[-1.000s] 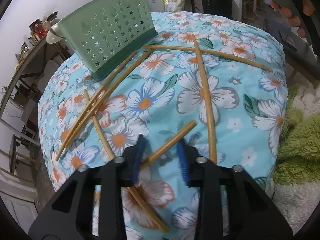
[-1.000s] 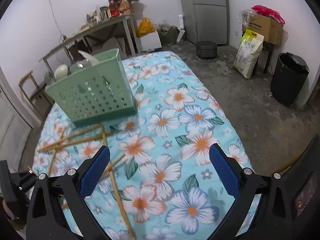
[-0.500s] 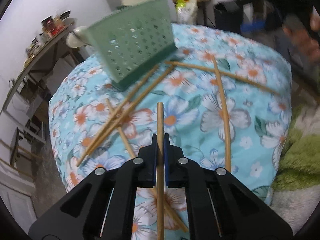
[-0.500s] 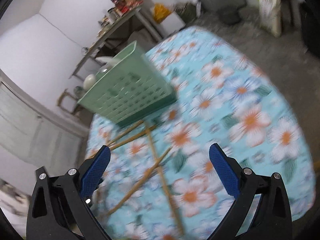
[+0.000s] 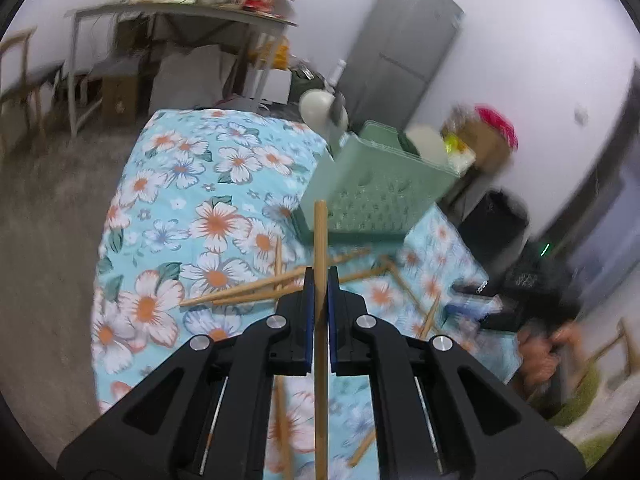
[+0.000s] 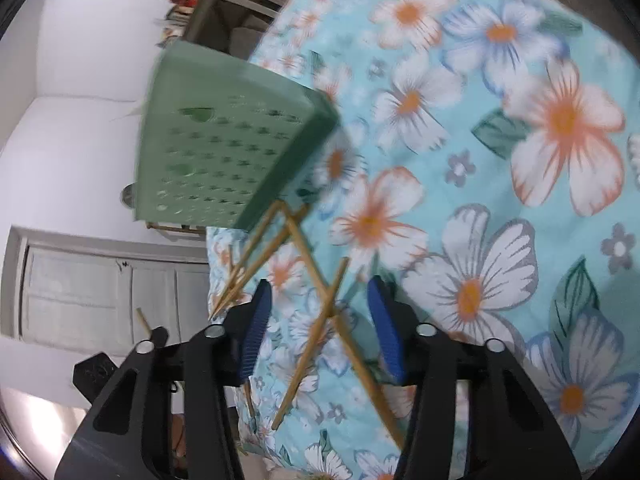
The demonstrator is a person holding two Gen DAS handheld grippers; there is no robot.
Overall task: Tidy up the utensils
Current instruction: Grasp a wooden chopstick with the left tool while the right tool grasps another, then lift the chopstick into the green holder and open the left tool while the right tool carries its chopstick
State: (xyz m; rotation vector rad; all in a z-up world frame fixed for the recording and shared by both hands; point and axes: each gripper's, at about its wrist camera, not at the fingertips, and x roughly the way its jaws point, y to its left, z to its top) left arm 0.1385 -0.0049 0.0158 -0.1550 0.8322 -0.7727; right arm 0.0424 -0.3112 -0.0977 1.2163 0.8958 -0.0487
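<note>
My left gripper [image 5: 318,300] is shut on a wooden chopstick [image 5: 320,248] that points forward toward the green perforated basket [image 5: 380,196]. Several more chopsticks [image 5: 248,290] lie crossed on the floral tablecloth [image 5: 180,184] in front of the basket. In the right wrist view my right gripper [image 6: 320,330] is open and low over the cloth, its jaws on either side of two crossed chopsticks [image 6: 320,316]. The green basket [image 6: 224,148] stands just beyond them, with more chopsticks [image 6: 256,248] at its base.
A white bowl-like object [image 5: 426,146] shows behind the basket. A cluttered table [image 5: 180,12], a grey fridge [image 5: 400,52], a black bin [image 5: 496,220] and boxes stand around the room. The other hand [image 5: 548,344] is at the cloth's right edge.
My left gripper closed on a chopstick, lifted it and swung toward the basket. My right gripper came down over two crossed chopsticks and narrowed its opening.
</note>
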